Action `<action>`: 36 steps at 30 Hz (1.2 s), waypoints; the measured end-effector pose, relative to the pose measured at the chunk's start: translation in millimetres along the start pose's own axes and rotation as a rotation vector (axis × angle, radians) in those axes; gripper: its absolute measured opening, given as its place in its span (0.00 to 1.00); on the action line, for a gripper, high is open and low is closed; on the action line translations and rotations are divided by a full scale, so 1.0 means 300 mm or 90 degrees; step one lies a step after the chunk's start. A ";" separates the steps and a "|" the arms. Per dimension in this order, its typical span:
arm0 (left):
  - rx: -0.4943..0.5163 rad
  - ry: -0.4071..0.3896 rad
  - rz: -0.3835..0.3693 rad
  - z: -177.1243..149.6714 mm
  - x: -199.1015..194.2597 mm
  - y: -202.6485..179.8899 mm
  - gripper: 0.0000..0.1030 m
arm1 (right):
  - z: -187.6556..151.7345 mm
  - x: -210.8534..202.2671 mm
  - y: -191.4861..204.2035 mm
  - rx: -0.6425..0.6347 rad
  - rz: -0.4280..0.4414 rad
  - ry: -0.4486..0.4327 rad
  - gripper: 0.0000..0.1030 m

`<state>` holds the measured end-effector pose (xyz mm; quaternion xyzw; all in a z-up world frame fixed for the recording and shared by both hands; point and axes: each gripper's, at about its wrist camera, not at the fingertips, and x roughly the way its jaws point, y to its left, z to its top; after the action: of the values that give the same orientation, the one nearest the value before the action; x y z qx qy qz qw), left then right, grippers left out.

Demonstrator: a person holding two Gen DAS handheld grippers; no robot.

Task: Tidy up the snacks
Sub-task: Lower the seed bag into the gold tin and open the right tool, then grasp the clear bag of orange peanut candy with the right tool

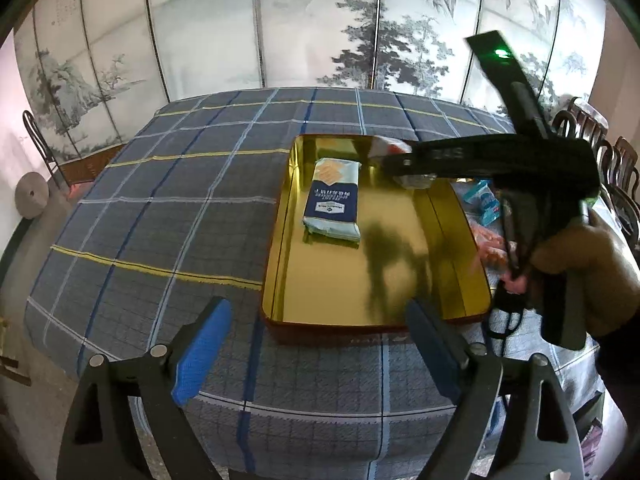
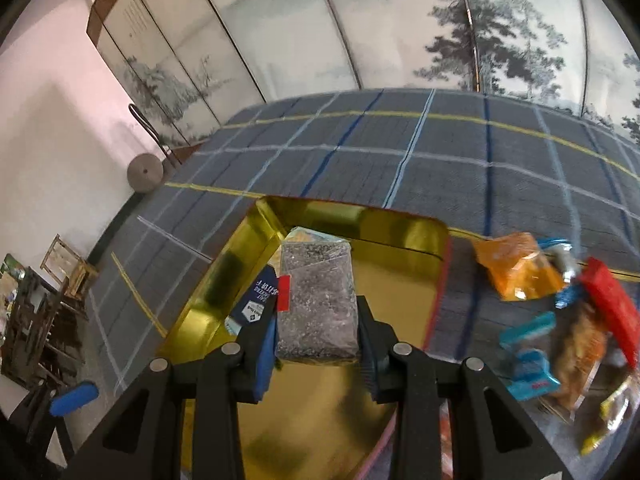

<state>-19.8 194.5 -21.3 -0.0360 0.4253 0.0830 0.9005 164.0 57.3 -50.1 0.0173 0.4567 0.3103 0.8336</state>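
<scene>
The right gripper (image 2: pixel 316 332) is clamped on a clear packet of dark, speckled snack (image 2: pixel 316 300) with a small red tab on its left edge, and holds it above the gold tin tray (image 2: pixel 404 236), over the tray's far half. In the tray lies a pale blue and navy packet (image 1: pixel 334 200), flat on the gold floor near the far left corner; it carries a white emblem and lines of pale lettering, seen upside down and too small to read. In the right wrist view part of that navy label shows just left of the held packet, with white print that stays unclear. The left gripper (image 1: pixel 320 356) hangs with its jaws spread wide and nothing between them, above the cloth at the near edge of the tray; its left pad (image 1: pixel 202 356) is bright blue. To the right of the tray, on the cloth, loose snacks lie in a heap: an orange bag (image 2: pixel 516 268), a red packet (image 2: pixel 612 304), blue wrappers (image 2: pixel 528 364) and a brownish clear bag (image 2: pixel 580 356), all blurred, with no print legible. The table wears a grey checked cloth (image 1: pixel 168 216) crossed by blue, white and yellow lines. Behind the table stands a folding screen (image 1: pixel 320 20) painted with misty hills and pine trees, with columns of small calligraphy at its far left. Dark wooden chairs (image 1: pixel 616 168) line the right side, and a round grey stone disc (image 1: pixel 32 196) leans by the pink wall on the left.
</scene>
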 end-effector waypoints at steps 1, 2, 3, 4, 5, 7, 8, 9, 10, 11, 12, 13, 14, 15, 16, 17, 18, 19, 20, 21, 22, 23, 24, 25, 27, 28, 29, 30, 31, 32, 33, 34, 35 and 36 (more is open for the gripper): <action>0.000 0.003 0.000 -0.002 0.006 0.002 0.84 | 0.002 0.018 0.004 -0.003 0.001 0.007 0.35; -0.002 0.007 -0.001 -0.004 0.012 0.005 0.84 | 0.002 0.034 0.007 -0.003 0.006 0.015 0.36; -0.005 0.012 -0.005 -0.005 0.018 0.008 0.84 | 0.009 0.045 0.007 0.000 0.007 0.013 0.36; -0.008 0.016 -0.007 -0.005 0.024 0.010 0.84 | 0.011 0.039 0.000 0.007 0.012 0.007 0.36; -0.010 0.022 -0.008 -0.006 0.030 0.012 0.84 | 0.013 0.023 -0.012 0.012 0.028 -0.003 0.37; -0.012 0.030 -0.009 -0.006 0.037 0.015 0.84 | 0.009 -0.030 -0.035 0.010 0.039 -0.023 0.41; -0.012 0.031 -0.010 -0.004 0.037 0.018 0.84 | -0.001 -0.070 -0.051 0.004 0.039 -0.034 0.43; -0.012 0.028 -0.012 -0.004 0.032 0.020 0.84 | -0.021 -0.120 -0.076 -0.006 0.038 -0.046 0.46; -0.012 0.021 -0.013 -0.003 0.024 0.021 0.84 | -0.059 -0.177 -0.113 -0.024 0.040 -0.051 0.46; -0.011 0.014 -0.016 -0.004 0.017 0.022 0.85 | -0.095 -0.214 -0.144 -0.048 0.049 -0.039 0.47; -0.010 0.007 -0.021 -0.004 0.011 0.020 0.85 | -0.122 -0.234 -0.168 -0.072 0.051 -0.022 0.47; -0.010 0.004 -0.025 -0.004 0.011 0.016 0.86 | -0.169 -0.259 -0.195 -0.111 0.025 -0.001 0.47; -0.010 0.004 -0.029 -0.005 0.011 0.010 0.86 | -0.201 -0.269 -0.213 -0.136 -0.004 0.016 0.47; -0.010 0.007 -0.035 -0.006 0.015 -0.002 0.86 | -0.235 -0.275 -0.237 -0.154 -0.033 0.042 0.47; -0.009 0.014 -0.040 -0.006 0.022 -0.017 0.86 | -0.250 -0.276 -0.252 -0.157 -0.035 0.057 0.47; -0.006 0.019 -0.043 -0.006 0.026 -0.027 0.86 | -0.263 -0.275 -0.262 -0.161 -0.031 0.067 0.47; -0.003 0.026 -0.047 -0.007 0.030 -0.040 0.86 | -0.269 -0.270 -0.262 -0.175 -0.039 0.070 0.47; 0.002 0.032 -0.050 -0.008 0.031 -0.052 0.86 | -0.266 -0.258 -0.257 -0.193 -0.056 0.073 0.47; 0.008 0.034 -0.051 -0.008 0.029 -0.060 0.86 | -0.260 -0.246 -0.255 -0.202 -0.055 0.080 0.47; 0.013 0.032 -0.049 -0.009 0.025 -0.066 0.86 | -0.252 -0.228 -0.246 -0.209 -0.038 0.088 0.47; 0.018 0.030 -0.045 -0.007 0.021 -0.072 0.86 | -0.246 -0.208 -0.234 -0.222 -0.028 0.097 0.47; 0.022 0.026 -0.041 -0.007 0.017 -0.073 0.86 | -0.246 -0.186 -0.221 -0.242 -0.036 0.108 0.47; 0.025 0.021 -0.037 -0.004 0.012 -0.074 0.86 | -0.247 -0.167 -0.214 -0.257 -0.046 0.117 0.47; 0.025 0.018 -0.036 0.000 0.011 -0.073 0.87 | -0.244 -0.148 -0.207 -0.269 -0.053 0.124 0.47; 0.022 0.022 -0.038 0.004 0.017 -0.074 0.87 | -0.237 -0.109 -0.212 -0.276 -0.048 0.139 0.47; 0.022 0.027 -0.037 0.005 0.019 -0.076 0.87 | -0.234 -0.090 -0.215 -0.272 -0.040 0.151 0.47; 0.022 0.032 -0.035 0.006 0.024 -0.079 0.87 | -0.230 -0.076 -0.222 -0.268 -0.036 0.162 0.48; 0.025 0.037 -0.033 0.009 0.025 -0.084 0.87 | -0.222 -0.073 -0.220 -0.268 -0.039 0.165 0.43; 0.029 0.037 -0.033 0.011 0.024 -0.090 0.87 | -0.216 -0.074 -0.218 -0.265 -0.054 0.169 0.39; 0.033 0.035 -0.033 0.014 0.020 -0.096 0.87 | -0.218 -0.079 -0.215 -0.267 -0.068 0.172 0.37; 0.037 0.031 -0.033 0.020 0.013 -0.106 0.87 | -0.228 -0.091 -0.216 -0.265 -0.083 0.171 0.36; 0.041 0.027 -0.036 0.024 0.008 -0.116 0.87 | -0.245 -0.111 -0.222 -0.261 -0.101 0.163 0.36; 0.047 0.022 -0.042 0.029 0.001 -0.130 0.87 | -0.270 -0.151 -0.234 -0.251 -0.118 0.142 0.36; 0.057 0.018 -0.049 0.034 -0.006 -0.148 0.87 | -0.289 -0.190 -0.250 -0.233 -0.118 0.123 0.36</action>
<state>-5.1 151.9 -13.4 -0.0131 0.4394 0.0284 0.8978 112.4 -55.6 -81.1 -0.2062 0.4701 0.3104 0.8001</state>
